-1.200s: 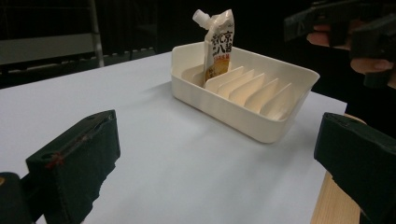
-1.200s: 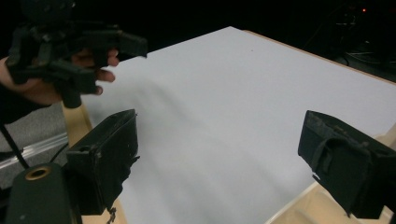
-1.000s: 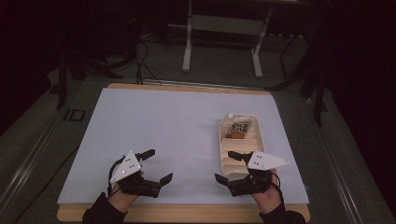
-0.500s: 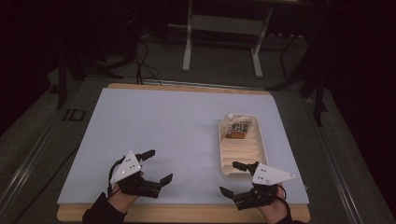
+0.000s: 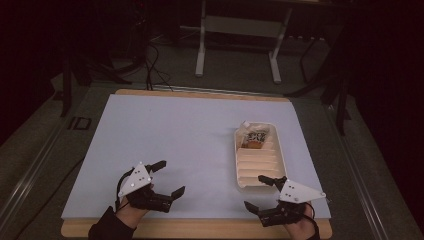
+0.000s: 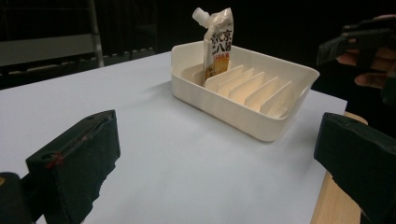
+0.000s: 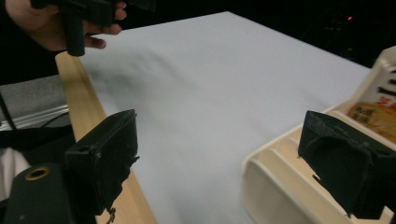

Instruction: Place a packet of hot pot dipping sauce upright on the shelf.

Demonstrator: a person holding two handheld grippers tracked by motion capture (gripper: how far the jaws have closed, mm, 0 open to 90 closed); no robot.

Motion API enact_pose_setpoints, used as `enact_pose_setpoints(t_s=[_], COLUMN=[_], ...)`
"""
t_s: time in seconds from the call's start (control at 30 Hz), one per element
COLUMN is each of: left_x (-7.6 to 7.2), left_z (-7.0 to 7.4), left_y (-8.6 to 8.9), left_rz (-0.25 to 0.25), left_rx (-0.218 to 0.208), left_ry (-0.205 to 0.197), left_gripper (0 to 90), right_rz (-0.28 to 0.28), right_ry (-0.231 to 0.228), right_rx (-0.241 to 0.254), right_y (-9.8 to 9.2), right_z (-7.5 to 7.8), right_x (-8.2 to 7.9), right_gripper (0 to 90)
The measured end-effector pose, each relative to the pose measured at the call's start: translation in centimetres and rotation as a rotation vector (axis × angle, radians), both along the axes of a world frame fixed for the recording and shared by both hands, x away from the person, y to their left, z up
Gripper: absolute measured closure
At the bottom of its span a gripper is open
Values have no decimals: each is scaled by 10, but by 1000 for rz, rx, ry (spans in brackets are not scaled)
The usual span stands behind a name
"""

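From the high view, my left gripper (image 5: pixel 168 182) and right gripper (image 5: pixel 261 194) both sat spread and empty near the pale surface (image 5: pixel 175 135); the pouch (image 5: pixel 255 136) stood in the tray's (image 5: pixel 280 165) far slot, dark room beyond; in the left gripper view it (image 6: pixel 216 42) looked soft, light, best pinched below the spout; in the right gripper view the tray (image 7: pixel 280 177) sat just beside my jaw.

Room's really dark, basically black toward the top and both sides of the frame. Only the table (image 5: pixel 150 125) in the middle catches light: pale bluish-white sheet on top, wooden edge showing along the near and far sides. Grey floor (image 5: pixel 230 67) around it. At the upper centre there's a light metal stand (image 5: pixel 239 30) with two legs, and black cables (image 5: pixel 150 55) trail across the floor at upper left.
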State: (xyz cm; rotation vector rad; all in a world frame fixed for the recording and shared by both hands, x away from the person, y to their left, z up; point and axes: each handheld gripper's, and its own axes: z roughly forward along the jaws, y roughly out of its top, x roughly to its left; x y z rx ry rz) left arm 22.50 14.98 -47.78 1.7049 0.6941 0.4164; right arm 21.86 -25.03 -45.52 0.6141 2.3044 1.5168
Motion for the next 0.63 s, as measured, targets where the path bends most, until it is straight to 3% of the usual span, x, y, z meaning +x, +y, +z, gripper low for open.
enact_pose_setpoints(t_s=[0.27,0.63], left_x=[1,1], left_z=[-2,-4], left_y=[0,-1], left_rz=[0,-3], left_rx=[3,12], left_ry=[5,6], left_gripper=[5,5], right_rz=[-37,-41], right_ry=[-7,3], right_rx=[62,89], right_y=[-11,-16], right_z=[2,2], right_x=[6,10], right_gripper=[119,133])
